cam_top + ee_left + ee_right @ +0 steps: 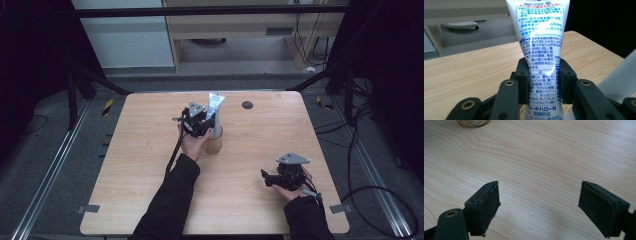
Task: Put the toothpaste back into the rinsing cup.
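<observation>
Toward the far middle of the bench (150, 150), the left hand-held gripper (199, 121) has its jaws clamped on a white tube (214, 107) printed with blue Japanese text. The left gripper view shows both pads pressed flat against the tube's lower body, the crimped end pointing up. The tube stands nearly upright with its lower end inside a clear glass cup (214, 141), so the grip low on the body looks chosen to steer the tube straight along the cup's axis, whether it is being set in or lifted out; I cannot tell which.

At the near right, the right hand-held gripper (280, 179) rests low over bare wood with its jaws wide apart and nothing between them, well apart from the cup. It seems parked out of the way, leaving the left hand room.

A small dark round disc (247, 105) lies on the far part of the bench, right of the tube and apart from it. Nothing crowds the cup; only its rim would snag a tilted tube.
</observation>
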